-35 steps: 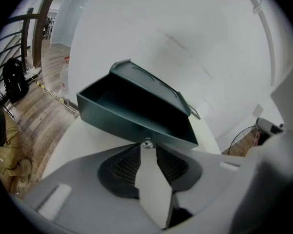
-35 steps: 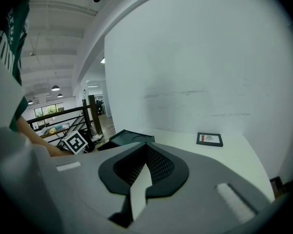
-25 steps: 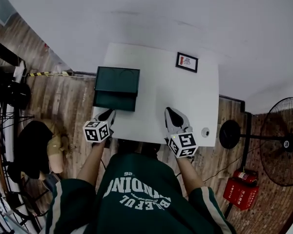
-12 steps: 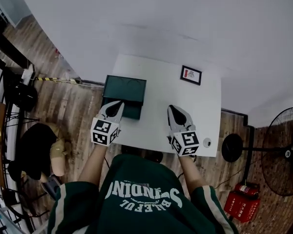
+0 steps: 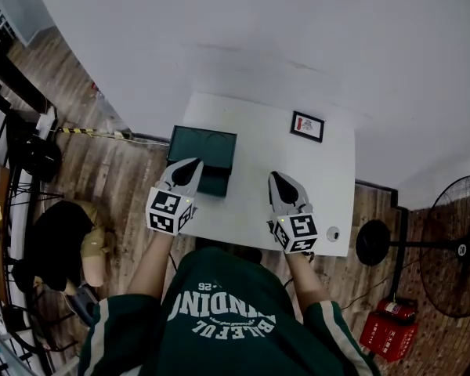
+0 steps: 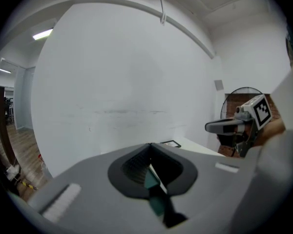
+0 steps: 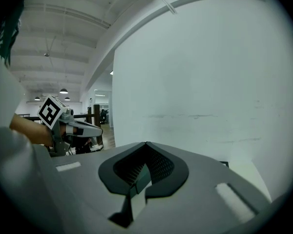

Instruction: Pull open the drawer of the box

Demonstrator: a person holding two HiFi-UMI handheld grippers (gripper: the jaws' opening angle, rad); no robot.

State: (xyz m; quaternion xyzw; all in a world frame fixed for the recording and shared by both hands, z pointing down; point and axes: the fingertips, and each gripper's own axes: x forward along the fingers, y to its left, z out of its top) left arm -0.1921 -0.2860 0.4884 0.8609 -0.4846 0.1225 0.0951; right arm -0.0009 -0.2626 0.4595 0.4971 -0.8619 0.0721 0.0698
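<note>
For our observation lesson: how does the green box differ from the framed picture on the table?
The green box is much larger than the framed picture. The box is plain dark green; the picture has a black frame round white, with a red mark. The box sits at the white table's left edge, the picture near its far right corner. Both are rectangular and rest on the table.

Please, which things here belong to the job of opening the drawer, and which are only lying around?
For the job:
- green box
- left gripper
- right gripper

Just lying about:
- picture frame
- small round object at the table corner
- fan on the floor
</note>
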